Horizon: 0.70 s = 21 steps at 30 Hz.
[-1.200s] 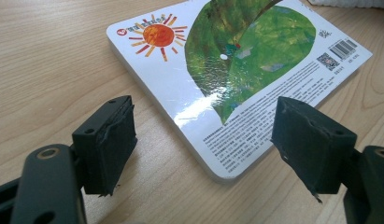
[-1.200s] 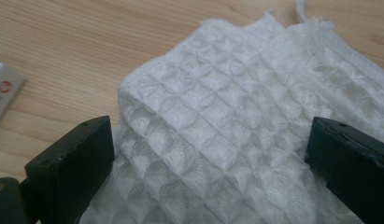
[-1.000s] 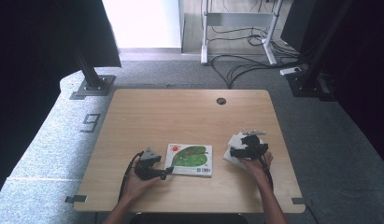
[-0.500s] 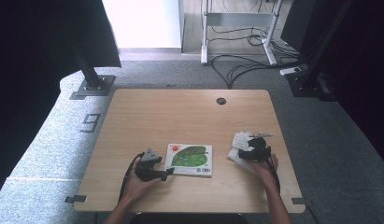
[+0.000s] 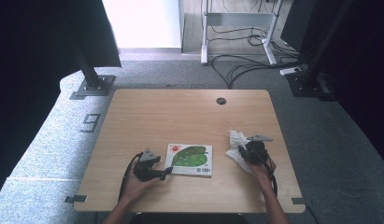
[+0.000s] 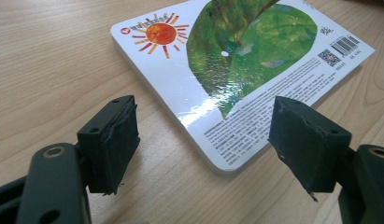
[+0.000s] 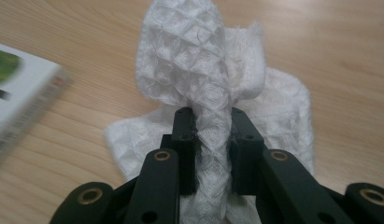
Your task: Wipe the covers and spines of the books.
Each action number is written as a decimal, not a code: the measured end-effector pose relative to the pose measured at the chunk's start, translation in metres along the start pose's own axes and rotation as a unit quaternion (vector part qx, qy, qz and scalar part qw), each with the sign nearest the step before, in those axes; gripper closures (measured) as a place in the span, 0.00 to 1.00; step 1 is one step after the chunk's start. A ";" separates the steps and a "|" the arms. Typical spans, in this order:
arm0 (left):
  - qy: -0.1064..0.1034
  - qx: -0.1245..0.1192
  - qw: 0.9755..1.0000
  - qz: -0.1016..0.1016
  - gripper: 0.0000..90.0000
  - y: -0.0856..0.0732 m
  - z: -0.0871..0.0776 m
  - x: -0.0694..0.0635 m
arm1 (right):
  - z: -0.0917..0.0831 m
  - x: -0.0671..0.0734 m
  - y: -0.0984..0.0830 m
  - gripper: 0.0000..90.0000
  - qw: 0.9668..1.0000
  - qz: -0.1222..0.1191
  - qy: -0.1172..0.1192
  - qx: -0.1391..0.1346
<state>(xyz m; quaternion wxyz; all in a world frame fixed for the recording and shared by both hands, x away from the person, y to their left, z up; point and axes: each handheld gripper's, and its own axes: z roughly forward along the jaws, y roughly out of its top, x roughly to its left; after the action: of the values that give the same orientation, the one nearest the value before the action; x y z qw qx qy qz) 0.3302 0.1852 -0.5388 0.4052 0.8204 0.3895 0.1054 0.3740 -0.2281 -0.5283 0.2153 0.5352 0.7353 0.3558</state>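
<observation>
On the wooden table [image 5: 180, 112] a picture book [image 5: 189, 159] lies flat just ahead of the left gripper [image 5: 167, 171], whose jaws stand apart with the book's near corner between them, untouched. To its right, the white cloth [image 7: 213, 70] is pinched in a fold by the right gripper [image 7: 213, 135]; its lower part is hidden behind the jaws. Those jaws, wide a second ago, have just been closing onto it.

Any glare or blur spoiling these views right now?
Left gripper view: sharp, with a glossy sheen across the book cover. Right gripper view: cloth crisp, book corner at left blurred. High view: bright window washes out the top, table evenly lit.
</observation>
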 end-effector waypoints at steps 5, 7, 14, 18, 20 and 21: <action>0.008 -0.009 1.000 -0.004 0.28 0.000 -0.003 0.001 | -0.013 0.025 0.011 0.84 0.998 -0.019 0.042 -0.046; 0.011 -0.012 1.000 -0.005 0.28 0.000 -0.004 0.001 | -0.018 0.036 0.016 0.84 0.996 -0.020 0.063 -0.061; 0.024 -0.006 1.000 -0.003 0.28 0.000 -0.001 0.002 | -0.020 0.082 0.036 0.84 0.987 -0.046 0.127 -0.083; 0.028 -0.002 1.000 0.001 0.29 0.000 0.000 0.001 | -0.010 0.111 0.044 0.83 0.984 -0.068 0.147 -0.077; 0.030 -0.001 1.000 0.002 0.29 0.000 0.001 0.000 | -0.002 0.123 0.046 0.83 0.982 -0.074 0.157 -0.071; 0.031 0.000 1.000 0.002 0.29 0.000 0.001 -0.001 | 0.002 0.130 0.047 0.83 0.982 -0.078 0.159 -0.068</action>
<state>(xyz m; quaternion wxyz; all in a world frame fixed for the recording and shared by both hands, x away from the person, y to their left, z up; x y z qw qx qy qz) 0.3305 0.1839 -0.5396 0.3931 0.8175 0.3997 0.1318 0.3614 -0.0975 -0.4858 0.1582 0.3971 0.7737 0.4676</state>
